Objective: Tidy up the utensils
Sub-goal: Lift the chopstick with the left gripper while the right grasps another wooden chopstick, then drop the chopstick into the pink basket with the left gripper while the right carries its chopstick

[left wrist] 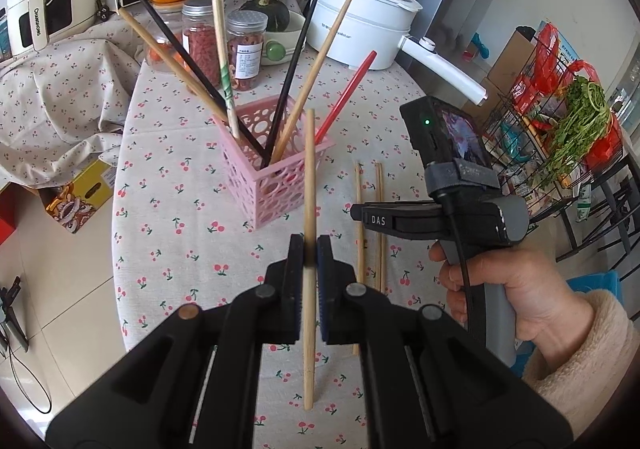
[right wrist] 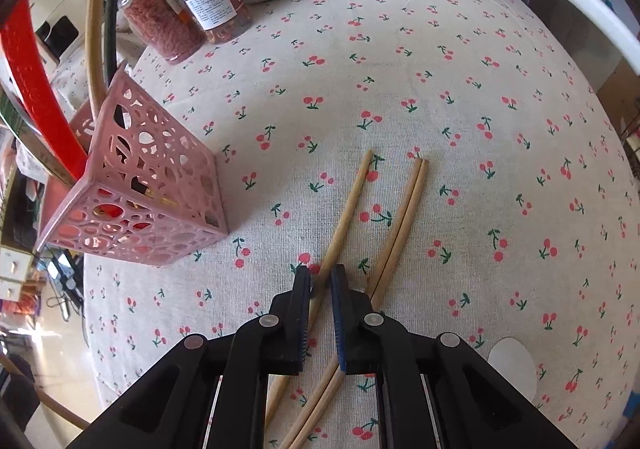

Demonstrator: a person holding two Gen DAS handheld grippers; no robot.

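The left tool (left wrist: 310,249) pinches a wooden chopstick (left wrist: 309,185) upright before the pink basket (left wrist: 276,173); it could pivot and miss. The right tool (right wrist: 320,281), slightly parted, seemingly straddles a tabletop chopstick (right wrist: 352,197) ungripped.

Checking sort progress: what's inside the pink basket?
Inside the pink basket: six sticks standing splayed. Two plain wooden chopsticks, two black chopsticks, one red chopstick, one green-wrapped chopstick. Their lower ends and the basket floor are mostly hidden by its perforated walls.
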